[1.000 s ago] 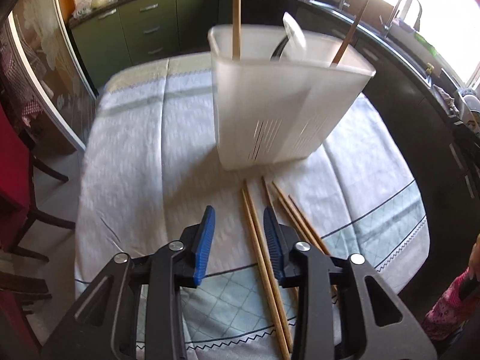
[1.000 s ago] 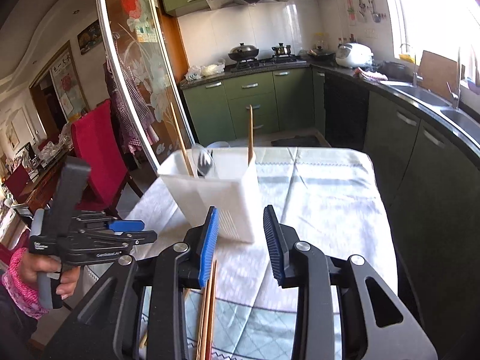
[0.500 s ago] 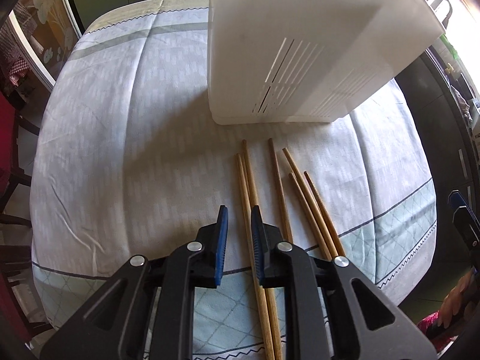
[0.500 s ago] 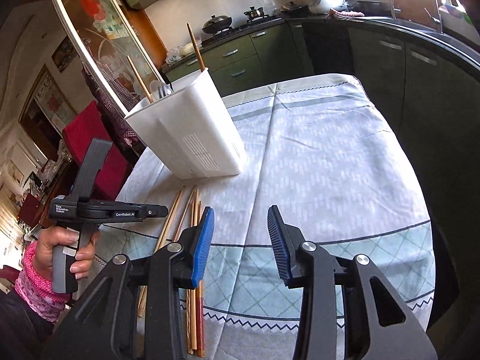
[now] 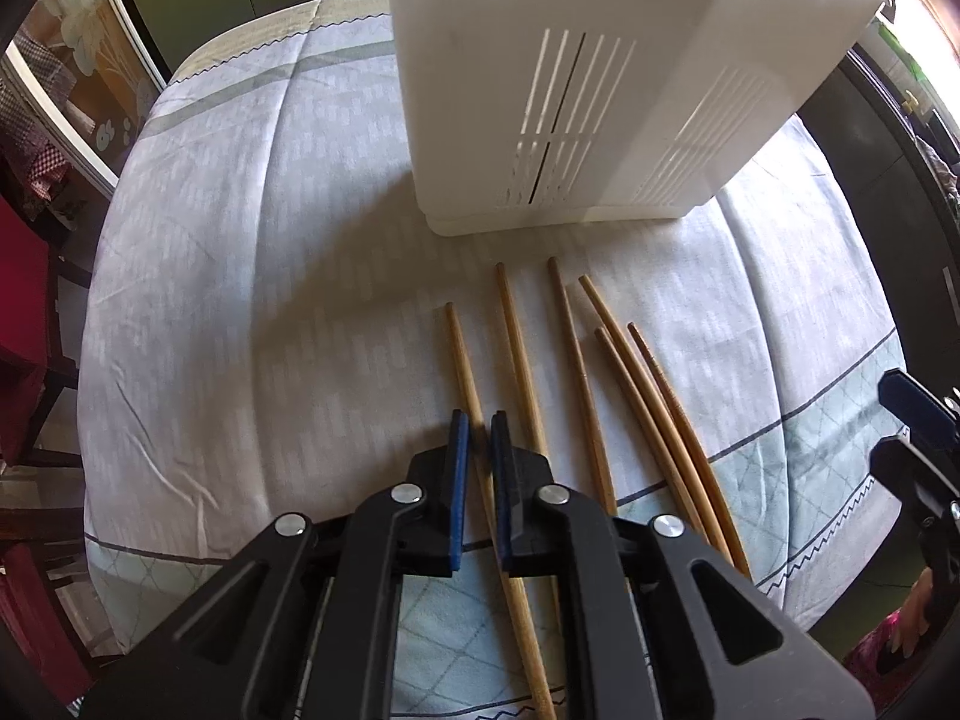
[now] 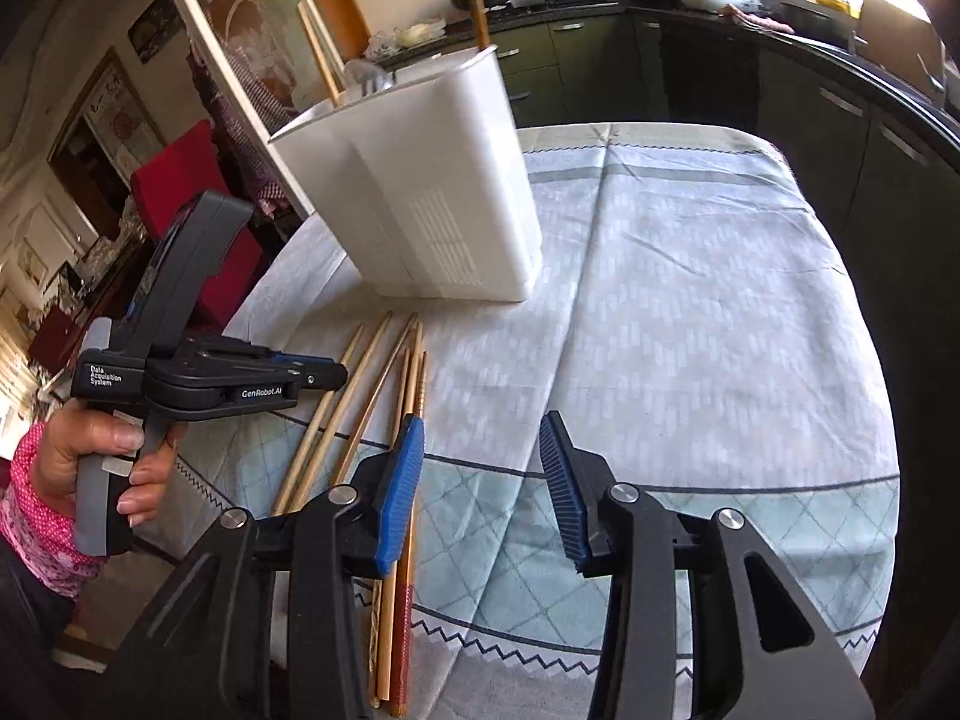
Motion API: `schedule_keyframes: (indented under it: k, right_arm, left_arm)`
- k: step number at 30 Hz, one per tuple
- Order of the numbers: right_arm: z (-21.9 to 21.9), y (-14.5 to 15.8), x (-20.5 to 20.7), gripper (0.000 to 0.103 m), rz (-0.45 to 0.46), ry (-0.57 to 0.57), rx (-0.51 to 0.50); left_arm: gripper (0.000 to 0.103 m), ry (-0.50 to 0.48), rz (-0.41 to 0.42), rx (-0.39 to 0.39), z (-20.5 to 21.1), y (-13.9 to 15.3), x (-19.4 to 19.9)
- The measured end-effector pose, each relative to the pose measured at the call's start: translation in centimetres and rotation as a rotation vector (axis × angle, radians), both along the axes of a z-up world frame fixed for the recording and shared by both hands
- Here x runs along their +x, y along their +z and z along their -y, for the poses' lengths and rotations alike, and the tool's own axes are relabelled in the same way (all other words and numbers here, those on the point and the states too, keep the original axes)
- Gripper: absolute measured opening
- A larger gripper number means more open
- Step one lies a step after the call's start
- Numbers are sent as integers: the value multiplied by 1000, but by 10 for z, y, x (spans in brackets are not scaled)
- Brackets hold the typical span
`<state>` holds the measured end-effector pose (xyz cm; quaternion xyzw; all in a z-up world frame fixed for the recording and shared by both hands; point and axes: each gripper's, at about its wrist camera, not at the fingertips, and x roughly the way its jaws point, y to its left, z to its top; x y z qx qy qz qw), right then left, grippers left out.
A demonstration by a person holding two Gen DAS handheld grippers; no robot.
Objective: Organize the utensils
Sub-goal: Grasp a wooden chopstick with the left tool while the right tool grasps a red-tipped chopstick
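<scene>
Several wooden chopsticks [image 5: 630, 372] lie side by side on the tablecloth in front of a white slotted utensil holder [image 5: 570, 90]. My left gripper [image 5: 477, 438] points steeply down at the table. It is shut on the leftmost chopstick [image 5: 461, 348], which runs between its blue pads. In the right wrist view the holder [image 6: 420, 192] has two chopsticks [image 6: 477, 6] and a spoon [image 6: 366, 75] standing in it. My right gripper [image 6: 480, 468] hangs over the cloth just right of the chopstick bundle [image 6: 360, 396]. Its jaws are opening and nothing is between them.
The table wears a pale checked tablecloth [image 6: 690, 300] with bare cloth right of the holder. A hand in a pink sleeve [image 6: 36, 516] holds the left gripper [image 6: 324, 375]. Red chairs [image 6: 180, 180] stand to the left; dark kitchen cabinets [image 6: 840, 120] run along the right.
My left gripper dropped toward the table and its jaws narrowed onto the leftmost chopstick. My right gripper came down and tipped toward the cloth beside the chopsticks, its jaws slightly wider.
</scene>
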<state>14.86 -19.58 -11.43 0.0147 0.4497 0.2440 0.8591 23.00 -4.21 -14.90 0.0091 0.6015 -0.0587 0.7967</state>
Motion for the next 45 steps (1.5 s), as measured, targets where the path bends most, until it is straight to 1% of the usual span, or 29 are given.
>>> schedule_keyframes:
  k: [3,5,7,9,12,15,18,21,29,33,34,35,37,38,40,44,45]
  right_arm:
    - [-27,-7,9,41,12,63,-79]
    - [-41,-14,15,41,5,88,-118]
    - [-53,-23,21,41,-6,104,-151]
    - [-61,-32,25,40,-20,100,-188]
    - [-68,-40,29,39,-29,90,-216]
    - [-72,-43,33,39,-37,86,-244]
    - [-75,-47,35,39,-35,72,-294]
    - [-77,-48,34,37,-39,76,-305]
    - [-104,-52,30,23,-26,117,-381]
    - [-112,-52,39,19,-49,118,-367]
    - [-113,-53,42,15,-62,124,-353]
    - [-113,-53,44,8,-77,132,-336]
    - [-112,-53,46,7,-82,138,-326]
    - [-111,-53,47,7,-89,136,-312]
    - [-106,-53,51,6,-114,126,-272]
    - [-91,-47,55,6,-99,78,-233]
    - [-87,-44,55,6,-92,68,-217]
  left_arm:
    - [7,4,18,20,-14,0,-6]
    - [8,8,32,40,-23,0,-10]
    - [8,11,38,39,-28,0,-13]
    - [8,10,42,31,-30,0,-13]
    - [9,-4,54,31,-27,-1,-14]
    - [9,-14,69,34,-30,1,-15]
    - [9,-20,77,27,-29,2,-13]
    - [9,-28,84,24,-30,1,-14]
    - [9,-32,93,23,-30,2,-18]
    - [10,-28,94,27,-29,1,-16]
    - [10,-26,95,29,-28,1,-15]
    - [11,-24,96,31,-27,2,-14]
    - [17,-22,97,29,-25,2,-13]
    - [19,-26,98,27,-23,2,-13]
    - [27,-33,101,29,-18,2,-13]
    - [28,-25,114,33,-16,2,-10]
    - [24,-23,115,36,-17,2,-10]
